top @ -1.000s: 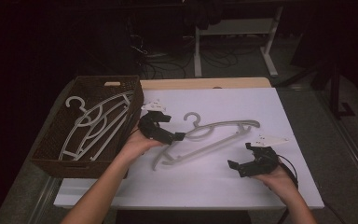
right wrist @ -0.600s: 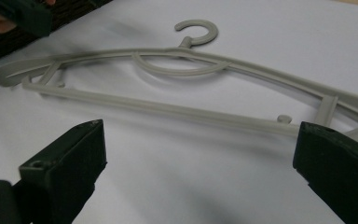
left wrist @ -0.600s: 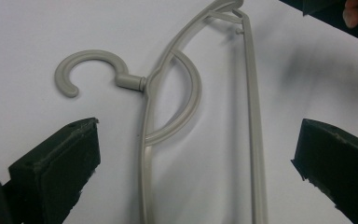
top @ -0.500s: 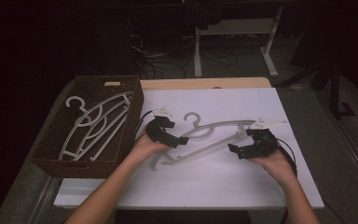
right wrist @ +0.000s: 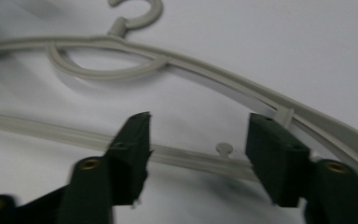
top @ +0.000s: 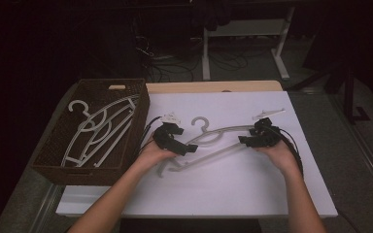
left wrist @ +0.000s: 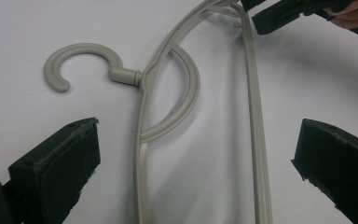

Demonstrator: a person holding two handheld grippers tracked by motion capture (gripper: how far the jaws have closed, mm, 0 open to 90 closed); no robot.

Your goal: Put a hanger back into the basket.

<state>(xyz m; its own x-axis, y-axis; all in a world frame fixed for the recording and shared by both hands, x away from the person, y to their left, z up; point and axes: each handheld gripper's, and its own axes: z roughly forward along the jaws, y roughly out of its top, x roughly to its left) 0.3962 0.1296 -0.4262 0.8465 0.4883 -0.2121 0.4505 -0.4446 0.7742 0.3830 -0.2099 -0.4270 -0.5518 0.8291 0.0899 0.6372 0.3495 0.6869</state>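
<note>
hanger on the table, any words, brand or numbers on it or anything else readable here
None: no text can be read.
The grey hanger shows plain moulded plastic in both gripper views.
The wicker basket and the white table carry no visible label in the high view.

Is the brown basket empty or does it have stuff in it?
Not empty. The brown basket holds white hangers lying flat inside it. One more hanger lies outside on the white table.

Grey hanger (left wrist: pixel 168 93) flat on white table (left wrist: pixel 51 28), between spread jaws of left hand-held gripper (left wrist: pixel 196 172).
</note>
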